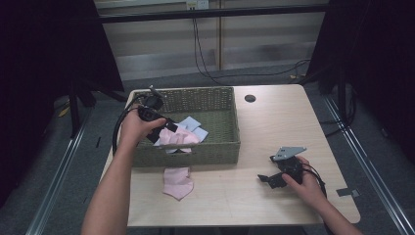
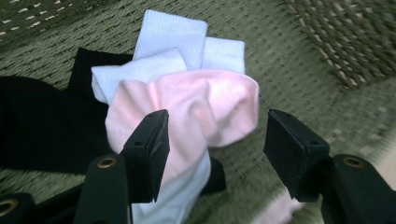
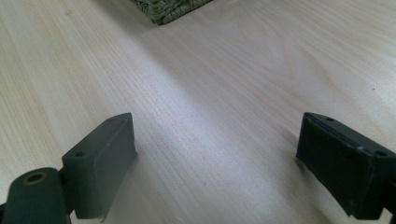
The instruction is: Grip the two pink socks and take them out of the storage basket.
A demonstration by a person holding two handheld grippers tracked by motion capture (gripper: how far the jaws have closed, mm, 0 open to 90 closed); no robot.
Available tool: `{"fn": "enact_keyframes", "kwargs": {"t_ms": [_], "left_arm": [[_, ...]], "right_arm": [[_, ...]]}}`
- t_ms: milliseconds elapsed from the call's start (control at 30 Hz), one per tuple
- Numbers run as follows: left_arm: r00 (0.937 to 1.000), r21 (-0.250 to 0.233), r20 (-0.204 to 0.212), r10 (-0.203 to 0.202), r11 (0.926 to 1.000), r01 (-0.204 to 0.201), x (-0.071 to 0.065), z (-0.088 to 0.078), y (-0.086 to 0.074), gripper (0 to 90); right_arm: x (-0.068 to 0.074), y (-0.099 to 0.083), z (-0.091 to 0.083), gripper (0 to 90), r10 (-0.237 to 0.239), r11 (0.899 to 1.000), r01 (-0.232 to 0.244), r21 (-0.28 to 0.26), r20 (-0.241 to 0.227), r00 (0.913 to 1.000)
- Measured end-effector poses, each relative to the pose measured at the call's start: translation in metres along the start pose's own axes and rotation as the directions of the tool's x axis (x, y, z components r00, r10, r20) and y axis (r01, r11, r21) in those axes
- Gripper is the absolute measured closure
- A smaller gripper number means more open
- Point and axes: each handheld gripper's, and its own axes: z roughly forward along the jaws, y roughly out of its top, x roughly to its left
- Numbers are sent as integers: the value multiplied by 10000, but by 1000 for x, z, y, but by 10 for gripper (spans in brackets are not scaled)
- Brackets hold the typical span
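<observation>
A green woven basket (image 1: 195,149) on the table's left half holds several socks: a pink sock (image 1: 180,137) (image 2: 205,100), pale blue socks (image 1: 192,123) (image 2: 173,39) and a black sock (image 2: 42,121). My left gripper (image 1: 166,128) (image 2: 215,135) dips into the basket from its left side. Its jaws stand apart with the pink sock's bunched end between them, and the right jaw is clear of the cloth. Another pink sock (image 1: 177,182) lies on the table in front of the basket. My right gripper (image 1: 266,180) (image 3: 217,154) rests low over bare wood at the right, open and empty.
The light wooden table (image 1: 274,122) (image 3: 224,70) has a round cable hole (image 1: 250,98) at the back. The basket's corner (image 3: 163,9) lies ahead of the right jaws. Its far wall (image 2: 336,42) rises beyond the socks. Dark curtains and cables stand behind the table.
</observation>
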Motion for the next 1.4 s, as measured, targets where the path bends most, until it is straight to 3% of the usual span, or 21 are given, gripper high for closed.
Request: {"fn": "enact_keyframes", "kwargs": {"t_ms": [67,200,433,567,633,700,833,900,1000,1133,1267,1400], "left_arm": [[9998,106,-182,57,9999,-55,4,8,3,400],[9989,319,-419,-225,9992,238,13,28,6,401],[9991,498,-189,-381,9980,390,21,50,10,406],[9986,706,-361,-396,9966,421,24,57,10,410],[9974,914,-468,-552,9941,593,26,62,10,438],[9969,1225,-481,-616,9902,671,26,65,10,550],[9963,1578,-598,-616,9850,704,27,69,10,670],[9957,1563,-588,-709,9845,793,28,68,10,789],[9948,1530,-594,-832,9840,914,27,63,11,831],[9929,1493,-500,-1082,9821,1146,23,49,12,837],[9945,1463,-447,-943,9842,999,17,32,15,837],[9935,1415,-380,-1070,9837,1113,14,17,17,837]], "right_arm": [[0,0,0,108,1,10000,-1,-1,0,10000],[0,0,0,108,1,10000,-1,0,-1,10000],[0,0,0,108,4,10000,-4,2,-7,10000],[0,0,0,108,4,10000,-4,2,-7,10000],[0,0,0,107,2,10000,-2,1,-6,10000],[0,0,0,108,5,10000,-5,-1,-6,10000],[0,0,0,108,46,10000,-46,32,-21,10000],[0,0,0,108,46,10000,-46,29,-24,10000],[0,0,0,108,45,10000,-45,28,-22,10000],[0,0,0,108,9,10000,-9,3,-11,10000],[0,0,0,108,4,10000,-4,0,-8,10000],[0,0,0,108,24,10000,-24,8,-10,10000]]}}
